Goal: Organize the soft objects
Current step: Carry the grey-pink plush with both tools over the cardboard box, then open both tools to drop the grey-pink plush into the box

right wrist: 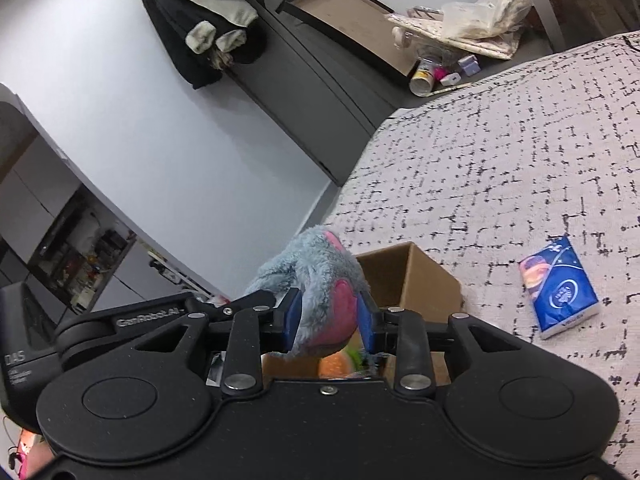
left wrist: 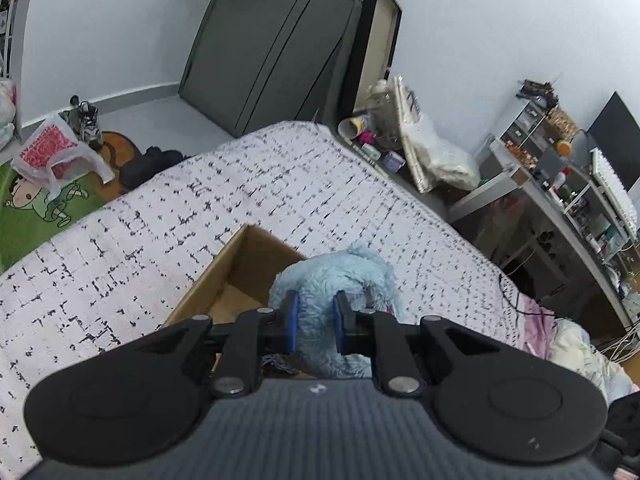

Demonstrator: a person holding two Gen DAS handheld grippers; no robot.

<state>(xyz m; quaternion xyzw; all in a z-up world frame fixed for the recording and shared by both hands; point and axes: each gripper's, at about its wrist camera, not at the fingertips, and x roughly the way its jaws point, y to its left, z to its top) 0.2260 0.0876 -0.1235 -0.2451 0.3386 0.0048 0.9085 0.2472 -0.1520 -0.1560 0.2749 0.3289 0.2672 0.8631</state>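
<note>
Above the cardboard box (left wrist: pixel 240 268), both grippers' fingers (left wrist: pixel 291 312) pinch the blue plush toy (left wrist: pixel 340 276).

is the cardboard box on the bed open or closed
Open. The cardboard box shows bare inner walls and floor with no lid over it, and the blue plush toy is held above its opening.

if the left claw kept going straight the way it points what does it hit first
The left claw is already shut on the blue plush toy; beyond that, probably the cardboard box, though depth is unclear.
</note>
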